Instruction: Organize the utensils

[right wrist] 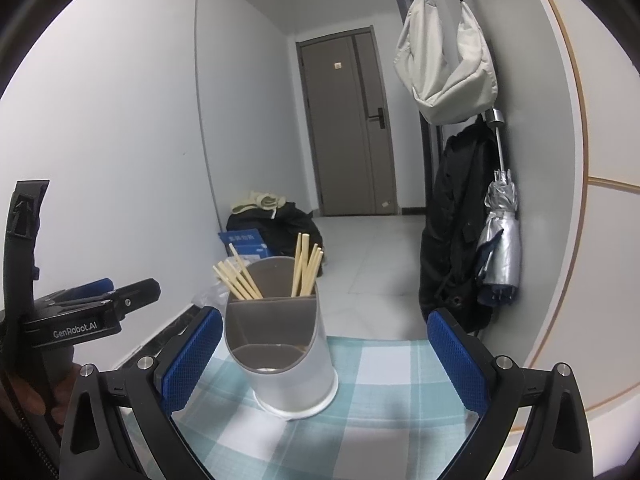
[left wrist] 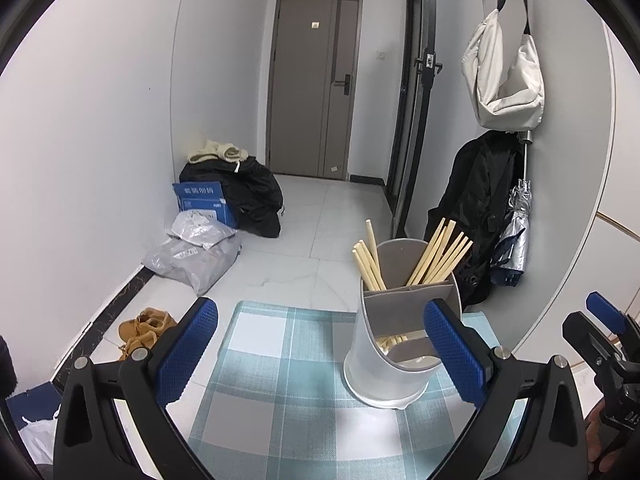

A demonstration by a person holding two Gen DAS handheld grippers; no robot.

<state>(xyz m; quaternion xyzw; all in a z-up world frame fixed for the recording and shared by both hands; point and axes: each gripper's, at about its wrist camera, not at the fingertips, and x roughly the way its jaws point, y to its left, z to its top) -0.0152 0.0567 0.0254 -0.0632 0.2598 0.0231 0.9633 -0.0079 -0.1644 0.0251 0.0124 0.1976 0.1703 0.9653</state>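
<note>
A grey and white utensil holder (left wrist: 394, 344) (right wrist: 282, 354) stands upright on the checked tablecloth (left wrist: 288, 408) (right wrist: 384, 392). Its two back compartments hold several wooden chopsticks (left wrist: 436, 258) (right wrist: 306, 266), leaning left and right. The front compartment looks empty. My left gripper (left wrist: 320, 354) is open, its right finger pad (left wrist: 454, 354) in front of the holder's right side. My right gripper (right wrist: 324, 362) is open too, with the holder between its fingers nearer the left pad (right wrist: 192, 360). Nothing is held.
The small table ends just past the holder. Beyond it lie floor tiles, grey parcels (left wrist: 196, 252), a blue box (left wrist: 202, 200), dark clothes (left wrist: 248, 196) and brown shoes (left wrist: 142, 330). A white bag (right wrist: 444, 64), black coat (right wrist: 456, 236) and umbrella (right wrist: 500, 248) hang on the right wall.
</note>
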